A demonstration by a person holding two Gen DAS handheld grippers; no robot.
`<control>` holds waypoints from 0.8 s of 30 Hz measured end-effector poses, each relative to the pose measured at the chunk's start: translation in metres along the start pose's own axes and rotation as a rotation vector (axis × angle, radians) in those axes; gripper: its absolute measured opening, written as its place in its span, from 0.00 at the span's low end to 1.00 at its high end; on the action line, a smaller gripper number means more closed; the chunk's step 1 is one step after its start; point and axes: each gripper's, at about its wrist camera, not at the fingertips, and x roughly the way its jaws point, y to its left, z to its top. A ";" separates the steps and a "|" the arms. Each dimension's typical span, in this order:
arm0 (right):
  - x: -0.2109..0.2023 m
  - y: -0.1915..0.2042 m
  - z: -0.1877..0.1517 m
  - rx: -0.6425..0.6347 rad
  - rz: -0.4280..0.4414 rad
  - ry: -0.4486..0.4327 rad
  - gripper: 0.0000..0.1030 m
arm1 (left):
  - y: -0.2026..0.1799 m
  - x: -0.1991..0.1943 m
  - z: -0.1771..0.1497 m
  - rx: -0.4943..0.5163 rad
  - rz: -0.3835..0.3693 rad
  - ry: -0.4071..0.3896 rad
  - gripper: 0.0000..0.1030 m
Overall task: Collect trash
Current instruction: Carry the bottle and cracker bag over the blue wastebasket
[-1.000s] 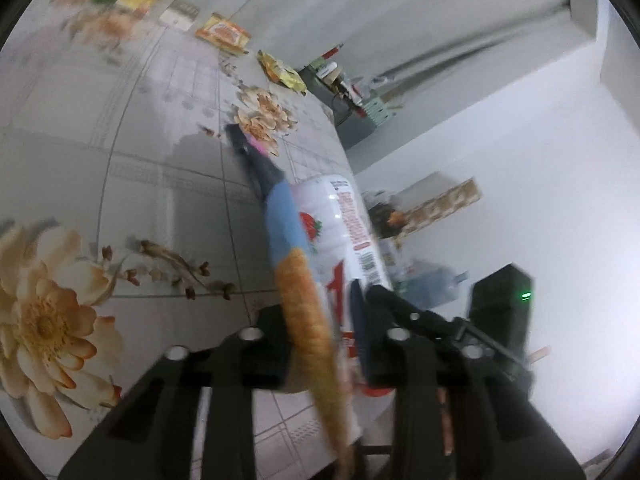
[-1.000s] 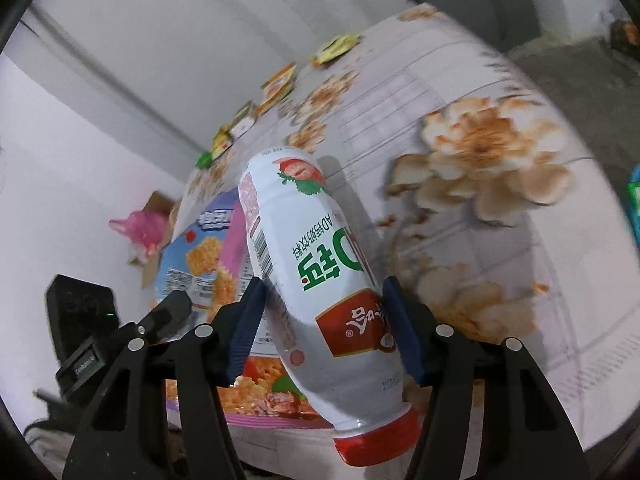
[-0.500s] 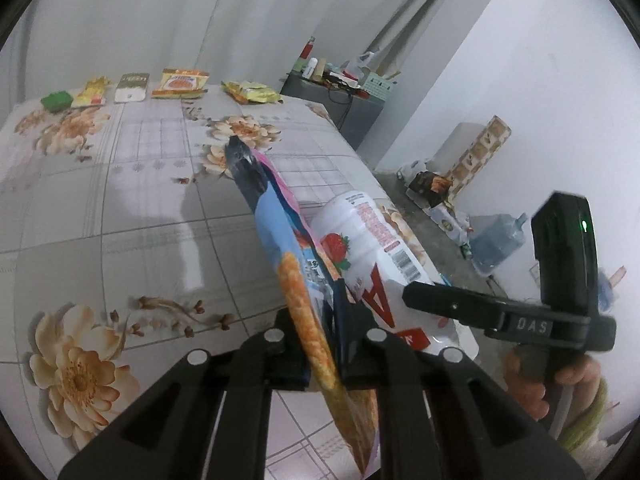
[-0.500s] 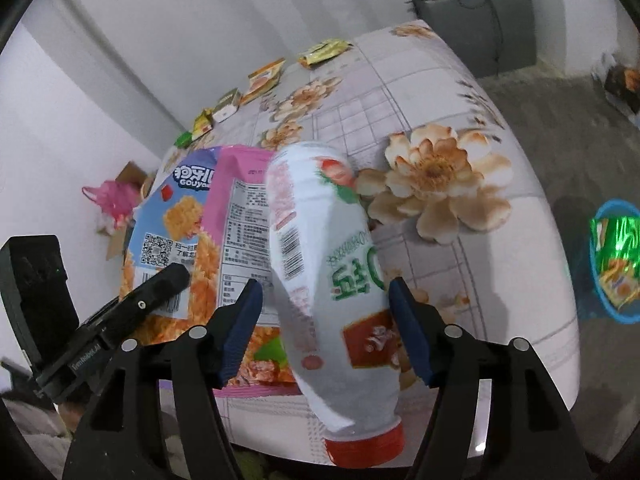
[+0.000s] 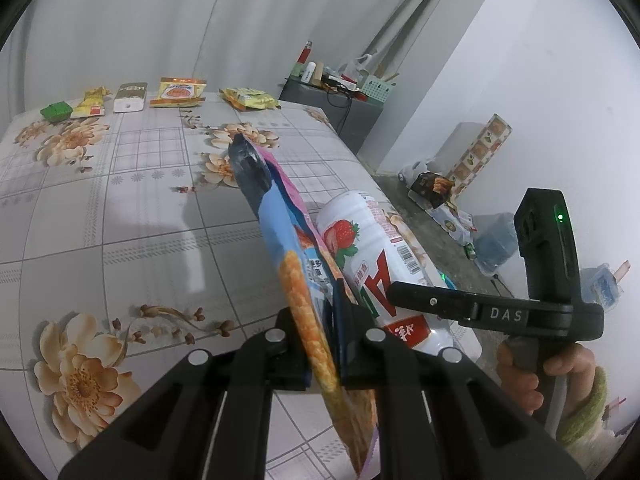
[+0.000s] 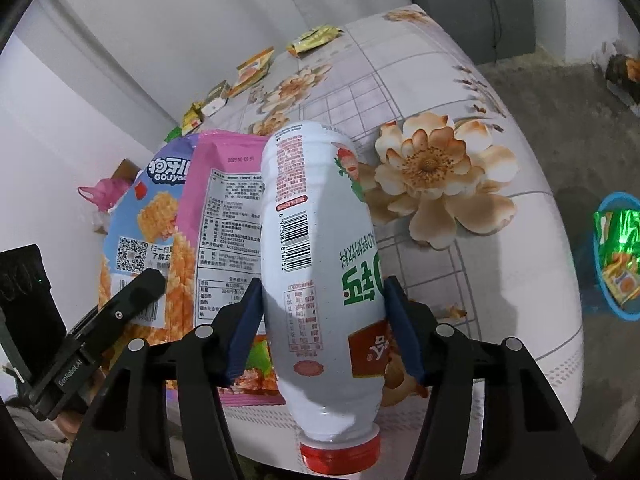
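Observation:
My left gripper (image 5: 330, 330) is shut on a blue and pink snack bag (image 5: 288, 248), held edge-on above the flowered table (image 5: 120, 208). My right gripper (image 6: 322, 312) is shut on a white strawberry drink bottle (image 6: 320, 248) with a red cap, cap toward the camera. The bottle (image 5: 372, 256) sits just right of the bag in the left wrist view. The bag (image 6: 180, 232) stands left of the bottle in the right wrist view. A blue bin (image 6: 618, 256) with green and orange wrappers stands on the floor at the right.
Several snack packets (image 5: 178, 92) lie along the table's far edge by the curtain. A grey cabinet (image 5: 332, 116) with clutter stands beyond the table. Boxes and a water jug (image 5: 494, 244) are on the floor at the right. A pink bag (image 6: 106, 192) lies at the left.
Both grippers have swung and lifted with their loads. The views have levelled out. The blue bin has come into the right wrist view. The grips have not changed.

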 end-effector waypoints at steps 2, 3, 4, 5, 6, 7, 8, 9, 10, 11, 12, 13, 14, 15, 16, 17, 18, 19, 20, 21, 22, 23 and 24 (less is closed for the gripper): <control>0.002 0.000 0.000 0.001 0.001 0.000 0.55 | -0.001 0.000 -0.001 0.001 0.000 0.001 0.08; 0.002 0.000 0.000 0.003 0.004 -0.001 0.55 | -0.001 -0.001 -0.001 0.002 0.001 0.001 0.08; 0.002 -0.001 0.000 0.007 0.006 -0.007 0.55 | -0.001 -0.001 -0.001 0.004 0.001 0.001 0.08; 0.002 -0.001 0.000 0.011 0.008 -0.011 0.54 | -0.001 -0.001 -0.001 0.004 0.001 -0.001 0.08; 0.001 -0.001 -0.001 0.016 0.010 -0.014 0.54 | -0.001 -0.001 -0.002 0.005 0.001 -0.001 0.08; 0.000 -0.002 -0.001 0.026 0.015 -0.020 0.54 | -0.002 -0.003 -0.002 0.006 0.000 -0.004 0.08; -0.001 -0.003 -0.002 0.043 0.032 -0.025 0.54 | -0.001 -0.005 -0.002 0.006 -0.001 -0.008 0.08; -0.002 -0.005 -0.003 0.061 0.052 -0.031 0.54 | -0.001 -0.006 -0.003 0.007 -0.002 -0.011 0.07; -0.004 -0.006 -0.004 0.080 0.075 -0.039 0.54 | -0.002 -0.008 -0.003 0.008 -0.003 -0.014 0.06; -0.007 -0.007 -0.005 0.097 0.097 -0.049 0.54 | -0.002 -0.010 -0.002 0.012 -0.006 -0.019 0.06; -0.011 -0.009 -0.007 0.116 0.121 -0.067 0.53 | -0.003 -0.012 -0.002 0.015 -0.008 -0.022 0.06; -0.015 -0.010 -0.009 0.126 0.136 -0.085 0.53 | -0.004 -0.015 -0.001 0.022 -0.015 -0.028 0.05; -0.019 -0.010 -0.010 0.135 0.150 -0.101 0.53 | -0.005 -0.017 0.001 0.029 -0.021 -0.033 0.05; -0.021 -0.012 -0.011 0.142 0.159 -0.112 0.53 | -0.008 -0.019 0.002 0.038 -0.026 -0.035 0.04; -0.025 -0.014 -0.013 0.151 0.175 -0.126 0.53 | -0.011 -0.020 0.004 0.048 -0.030 -0.036 0.03; -0.029 -0.017 -0.015 0.163 0.193 -0.141 0.53 | -0.015 -0.022 0.007 0.060 -0.034 -0.036 0.03; -0.034 -0.020 -0.017 0.177 0.210 -0.156 0.53 | -0.021 -0.023 0.011 0.080 -0.038 -0.035 0.03; -0.038 -0.023 -0.018 0.186 0.223 -0.168 0.53 | -0.027 -0.024 0.013 0.094 -0.041 -0.035 0.02; -0.046 -0.028 -0.021 0.198 0.240 -0.192 0.53 | -0.035 -0.024 0.017 0.118 -0.045 -0.036 0.02; -0.052 -0.032 -0.023 0.208 0.247 -0.211 0.53 | -0.045 -0.025 0.021 0.142 -0.051 -0.037 0.02; -0.059 -0.038 -0.025 0.219 0.253 -0.230 0.53 | -0.054 -0.024 0.023 0.163 -0.060 -0.037 0.02; -0.068 -0.045 -0.028 0.232 0.259 -0.251 0.53 | -0.063 -0.023 0.026 0.180 -0.071 -0.036 0.02; -0.079 -0.055 -0.032 0.252 0.265 -0.281 0.53 | -0.078 -0.019 0.030 0.203 -0.096 -0.028 0.02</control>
